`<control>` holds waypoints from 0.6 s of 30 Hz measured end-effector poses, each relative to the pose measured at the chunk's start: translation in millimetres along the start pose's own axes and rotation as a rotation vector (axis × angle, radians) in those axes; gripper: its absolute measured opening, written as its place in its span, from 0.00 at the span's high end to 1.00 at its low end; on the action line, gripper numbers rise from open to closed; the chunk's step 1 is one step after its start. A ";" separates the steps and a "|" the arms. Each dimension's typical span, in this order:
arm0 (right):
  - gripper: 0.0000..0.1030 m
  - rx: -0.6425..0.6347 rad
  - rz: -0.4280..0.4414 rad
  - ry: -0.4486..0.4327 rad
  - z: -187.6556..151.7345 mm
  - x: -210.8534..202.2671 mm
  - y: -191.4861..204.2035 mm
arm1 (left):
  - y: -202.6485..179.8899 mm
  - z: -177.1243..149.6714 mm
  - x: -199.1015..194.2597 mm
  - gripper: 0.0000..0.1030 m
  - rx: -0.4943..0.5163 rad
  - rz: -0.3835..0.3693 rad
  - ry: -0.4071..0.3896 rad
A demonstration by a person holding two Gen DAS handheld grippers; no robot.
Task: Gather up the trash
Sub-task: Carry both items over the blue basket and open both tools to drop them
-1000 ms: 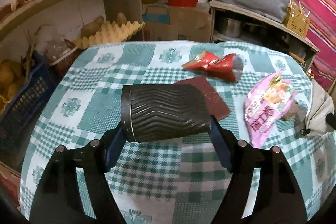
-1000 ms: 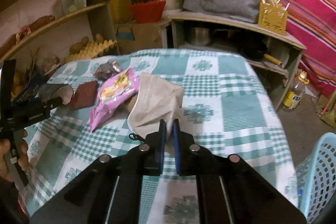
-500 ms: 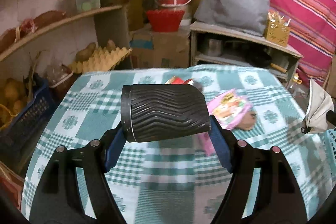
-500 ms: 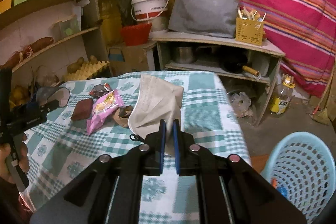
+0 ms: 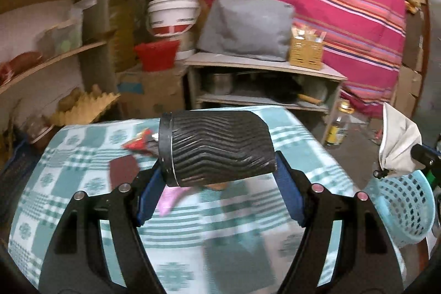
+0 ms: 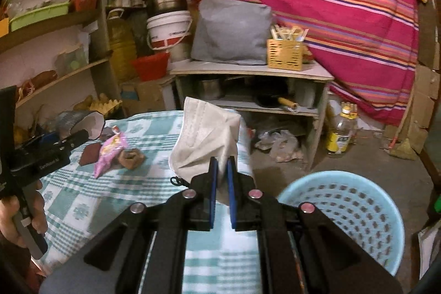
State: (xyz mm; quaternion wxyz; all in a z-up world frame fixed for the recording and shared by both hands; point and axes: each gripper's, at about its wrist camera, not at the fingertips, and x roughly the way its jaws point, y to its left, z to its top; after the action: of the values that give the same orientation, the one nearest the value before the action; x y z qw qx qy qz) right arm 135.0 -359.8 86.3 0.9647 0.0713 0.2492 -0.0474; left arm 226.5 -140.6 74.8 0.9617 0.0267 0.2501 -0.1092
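Left tool [image 5: 217, 183]: the blue pads clamp a black ribbed paper cup [image 5: 217, 148] by its two ends, so the cup lies sideways across the wide gap, above the worktop [image 5: 82, 197]. In the right wrist view this tool appears at the far left, carried by the person's hand [image 6: 24, 214], with the cup's open mouth facing right.

Right tool [image 6: 222, 183]: the pads stand narrow, pinched on the lower edge of a white face mask [image 6: 206, 139]. The mask stands up from the pads, with a black ear-loop end hanging at its lower left. It is held over the right edge of the worktop — near a light-blue perforated basket [image 6: 344, 214] on the floor at the right.

Trash on the green-and-white checked cloth:
- pink snack wrapper [image 6: 110, 150], left of centre;
- brown crumpled lump [image 6: 131, 157], just beside the wrapper on its right;
- dark red flat piece [image 6: 89, 153], on the wrapper's left;
- red wrapper [image 5: 139, 142], farther back, partly hidden behind the cup.
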 end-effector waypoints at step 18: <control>0.93 0.146 -0.164 -0.007 -22.0 -46.5 -136.8 | -179.8 -20.1 6.1 0.29 0.152 -0.256 0.008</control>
State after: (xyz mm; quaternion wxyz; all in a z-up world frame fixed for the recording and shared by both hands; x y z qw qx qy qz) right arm 66.6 -488.4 74.4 0.9507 0.1205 0.2465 -0.1444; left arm 182.0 -314.9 54.9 0.9341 0.0678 0.2461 -0.2496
